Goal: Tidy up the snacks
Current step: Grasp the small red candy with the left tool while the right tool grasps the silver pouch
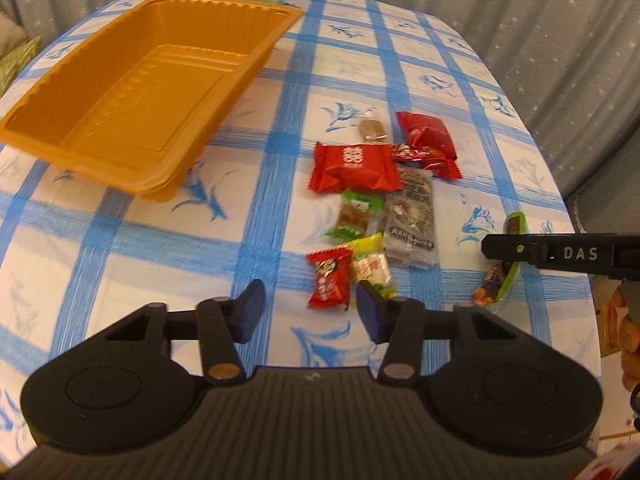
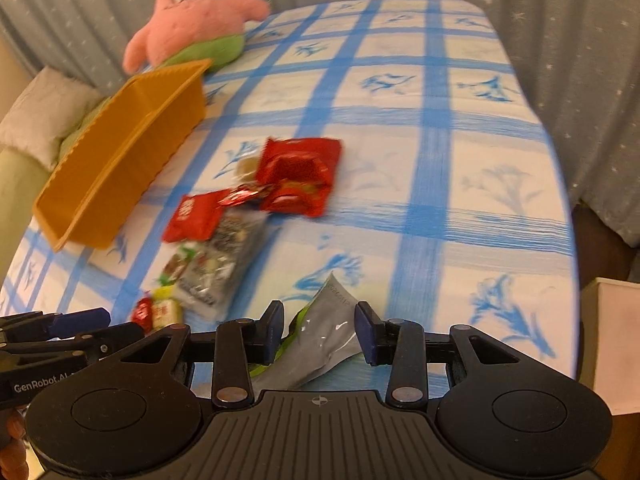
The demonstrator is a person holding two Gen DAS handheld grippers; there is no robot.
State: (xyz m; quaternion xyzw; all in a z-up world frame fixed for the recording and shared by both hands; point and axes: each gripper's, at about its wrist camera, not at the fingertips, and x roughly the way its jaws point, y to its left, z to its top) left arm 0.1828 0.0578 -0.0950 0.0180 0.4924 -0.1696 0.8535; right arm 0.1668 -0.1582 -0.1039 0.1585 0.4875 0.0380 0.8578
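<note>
the table (image 2: 460, 184) is covered with a white cloth with blue checks and small blue flower prints, and it fills most of both views. behind it on the far side hangs a grey-blue curtain (image 2: 560, 40) with small white stars, which also goes down along the right side. a pink star-shaped plush toy (image 2: 192, 20) sits at the far left edge, a pale cushion (image 2: 44, 112) lies at the left, a white box (image 2: 612, 344) stands near right, and the light is warm and dim.
</note>
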